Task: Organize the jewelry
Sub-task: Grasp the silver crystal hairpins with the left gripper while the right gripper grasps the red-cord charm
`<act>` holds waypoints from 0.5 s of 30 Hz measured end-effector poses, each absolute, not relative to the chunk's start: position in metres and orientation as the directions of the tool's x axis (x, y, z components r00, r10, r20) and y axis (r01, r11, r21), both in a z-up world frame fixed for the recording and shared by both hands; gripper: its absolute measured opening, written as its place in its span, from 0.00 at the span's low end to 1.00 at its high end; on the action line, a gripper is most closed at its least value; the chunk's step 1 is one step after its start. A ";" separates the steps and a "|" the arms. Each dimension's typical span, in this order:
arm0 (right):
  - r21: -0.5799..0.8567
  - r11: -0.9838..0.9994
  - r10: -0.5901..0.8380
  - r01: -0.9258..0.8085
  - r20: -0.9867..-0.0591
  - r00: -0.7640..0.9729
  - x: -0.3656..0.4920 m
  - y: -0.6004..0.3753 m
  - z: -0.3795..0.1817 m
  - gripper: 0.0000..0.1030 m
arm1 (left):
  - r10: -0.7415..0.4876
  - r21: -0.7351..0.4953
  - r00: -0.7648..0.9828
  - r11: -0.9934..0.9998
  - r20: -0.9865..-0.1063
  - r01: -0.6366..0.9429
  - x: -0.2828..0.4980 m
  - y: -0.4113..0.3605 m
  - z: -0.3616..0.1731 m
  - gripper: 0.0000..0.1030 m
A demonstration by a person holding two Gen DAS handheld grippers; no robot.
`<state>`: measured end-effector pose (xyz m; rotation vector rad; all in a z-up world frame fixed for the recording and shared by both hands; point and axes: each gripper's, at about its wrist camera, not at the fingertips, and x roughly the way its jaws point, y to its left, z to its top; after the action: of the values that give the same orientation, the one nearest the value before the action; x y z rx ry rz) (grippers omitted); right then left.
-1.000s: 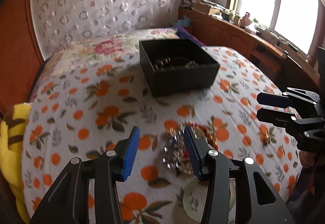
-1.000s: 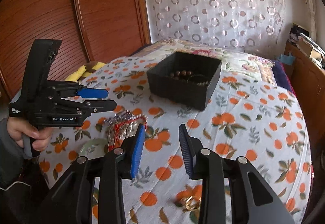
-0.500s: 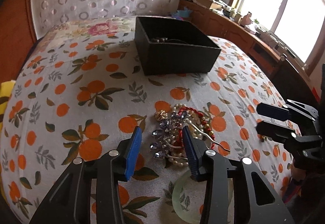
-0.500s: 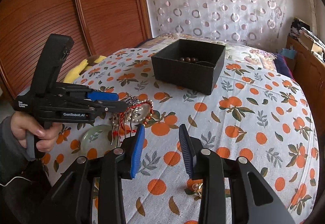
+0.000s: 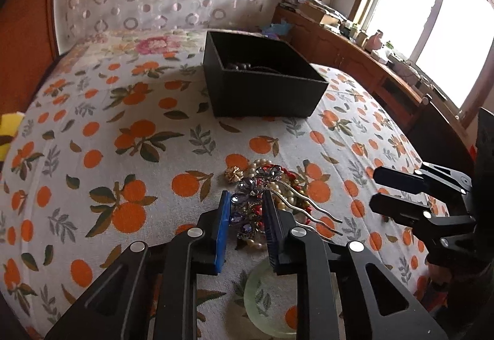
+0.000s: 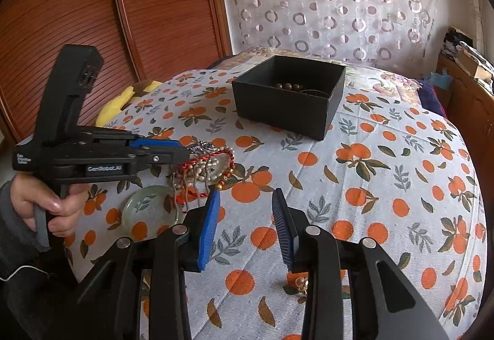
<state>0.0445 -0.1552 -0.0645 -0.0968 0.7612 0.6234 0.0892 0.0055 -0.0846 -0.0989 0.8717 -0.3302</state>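
A pile of jewelry (image 5: pixel 278 192) lies on the orange-print bedspread: pearls, red beads, a gold charm and a purple jewelled hairpin (image 5: pixel 247 207) with wavy silver prongs. My left gripper (image 5: pixel 247 213) is low over the pile. Its jaws are closing, and both blue pads touch the hairpin's jewelled head. From the right wrist view it (image 6: pixel 185 151) comes in from the left onto the pile (image 6: pixel 213 167). My right gripper (image 6: pixel 245 216) is open above bare bedspread, holding nothing. A black box (image 5: pixel 265 93) (image 6: pixel 287 111) behind the pile holds dark beads.
A pale green bangle (image 6: pixel 148 210) (image 5: pixel 268 303) lies beside the pile on the near side. A small gold piece (image 6: pixel 301 283) sits under my right finger. A yellow plush (image 6: pixel 129 99) is at the bed's left edge. A wooden cabinet (image 5: pixel 386 74) runs under the window.
The left jaws have narrowed from wide apart to closing onto the hairpin's jewelled head, and the left gripper has dipped closer to the pile. The right gripper has stayed put and open.
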 end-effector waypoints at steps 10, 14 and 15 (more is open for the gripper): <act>0.131 0.816 0.490 -0.563 -0.672 0.555 0.050 -0.155 -0.063 0.37 | -0.257 -0.145 0.696 0.966 -0.670 0.216 0.075 0.012 -0.056 0.19; 0.121 0.806 0.492 -0.579 -0.681 0.543 0.057 -0.145 -0.063 0.37 | -0.241 -0.145 0.716 0.970 -0.656 0.194 0.073 0.022 -0.050 0.19; 0.121 0.803 0.494 -0.583 -0.683 0.538 0.059 -0.142 -0.063 0.37 | -0.234 -0.143 0.721 0.972 -0.652 0.186 0.072 0.026 -0.048 0.19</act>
<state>0.0594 -0.1416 -0.0630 -0.1268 0.7707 0.6426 0.0724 0.0255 -0.0483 -0.0690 0.7298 -0.2321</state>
